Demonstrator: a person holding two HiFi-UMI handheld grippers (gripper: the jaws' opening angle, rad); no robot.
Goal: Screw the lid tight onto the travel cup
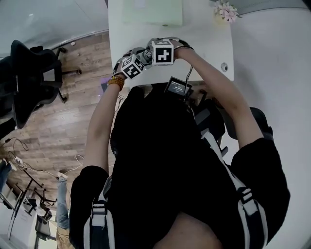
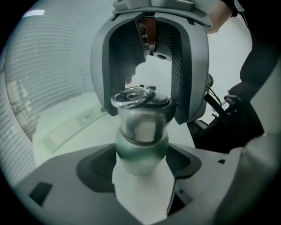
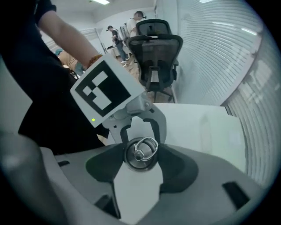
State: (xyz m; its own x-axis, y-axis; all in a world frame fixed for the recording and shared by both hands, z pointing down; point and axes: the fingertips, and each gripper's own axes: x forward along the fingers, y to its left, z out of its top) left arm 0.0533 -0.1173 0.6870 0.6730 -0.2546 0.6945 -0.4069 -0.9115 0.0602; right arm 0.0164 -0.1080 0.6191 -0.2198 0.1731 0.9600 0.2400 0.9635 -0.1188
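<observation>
The travel cup (image 2: 141, 149) has a green, rounded body, and my left gripper (image 2: 140, 173) is shut on it and holds it upright. On top sits the steel lid (image 2: 137, 102) with a wire ring. My right gripper (image 3: 140, 154) comes down over it, and its two grey fingers (image 2: 191, 66) stand on either side of the lid. From the right gripper view I look straight down on the lid (image 3: 140, 154), with the pads against its sides. In the head view both marker cubes (image 1: 163, 52) meet at the near edge of the white table (image 1: 204, 29). The cup is hidden there.
A pale green mat (image 1: 153, 12) lies at the table's far side, and pink flowers (image 1: 226, 10) stand at the right corner. A small round object (image 1: 224, 66) sits near the table edge. A black office chair (image 1: 29, 73) stands on the wood floor to the left. People stand far off (image 3: 118, 35).
</observation>
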